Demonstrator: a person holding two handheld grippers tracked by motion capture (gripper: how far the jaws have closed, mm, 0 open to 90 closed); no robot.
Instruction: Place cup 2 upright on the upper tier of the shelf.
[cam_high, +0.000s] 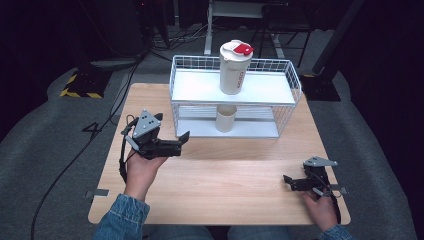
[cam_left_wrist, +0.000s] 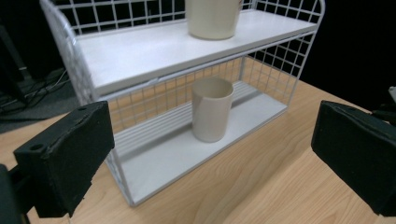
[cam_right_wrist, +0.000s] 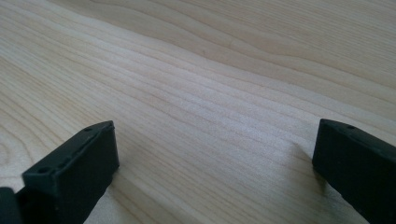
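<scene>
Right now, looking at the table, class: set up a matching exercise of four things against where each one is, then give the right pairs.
Things
1. bottle
2. cup
3. left gripper
4. right gripper

Places
A. low on the table, near its right edge
B. lower shelf of the rack
C. upper shelf of the rack
D. held in front of the rack's left end, jaws apart

Pairs: 1-C, 2-B, 3-D, 4-A
</scene>
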